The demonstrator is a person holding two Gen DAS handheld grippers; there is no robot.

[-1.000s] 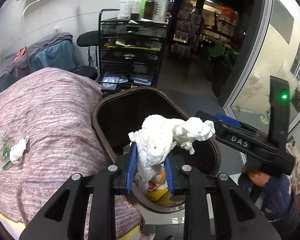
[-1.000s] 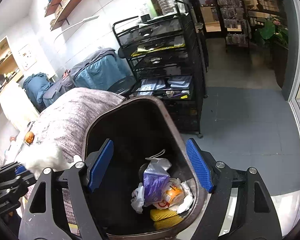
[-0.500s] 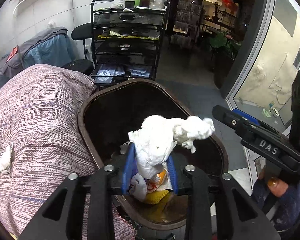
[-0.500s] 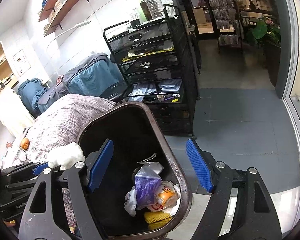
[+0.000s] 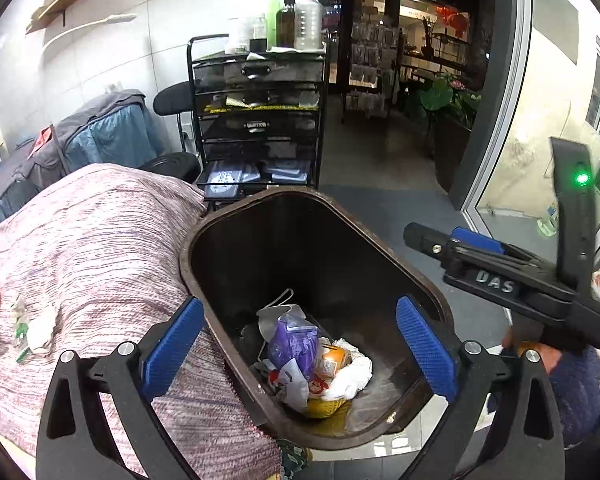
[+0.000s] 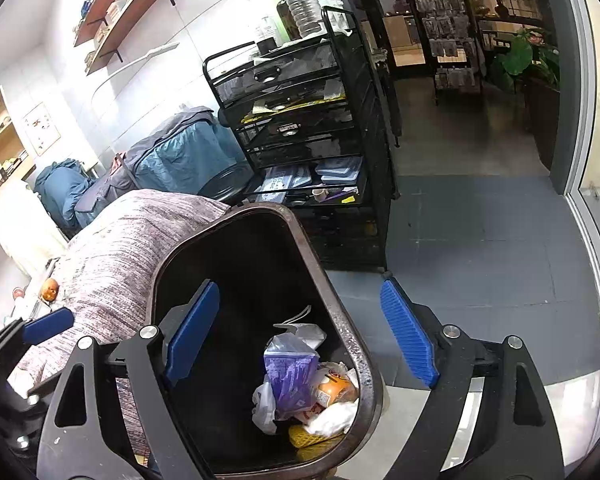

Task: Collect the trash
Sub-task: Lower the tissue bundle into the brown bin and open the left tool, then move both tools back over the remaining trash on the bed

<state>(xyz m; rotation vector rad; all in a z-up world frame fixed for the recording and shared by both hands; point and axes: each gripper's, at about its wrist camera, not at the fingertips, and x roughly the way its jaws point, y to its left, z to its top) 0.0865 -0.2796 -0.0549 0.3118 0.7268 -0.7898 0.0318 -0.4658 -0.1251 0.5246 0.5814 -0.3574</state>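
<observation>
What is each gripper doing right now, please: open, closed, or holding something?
Left gripper: open, holding nothing, above the trash bin.
Right gripper: open, holding nothing.

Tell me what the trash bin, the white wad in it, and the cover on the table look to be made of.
Trash bin: likely hard plastic, dark brown, with a smooth, slightly glossy moulded rim.
White wad: probably tissue paper, matte and crumpled into soft folds.
Table cover: woven fabric, matte, with streaky pink-grey threads and a draped edge.

"DAS" on right tool (image 5: 494, 284)
</observation>
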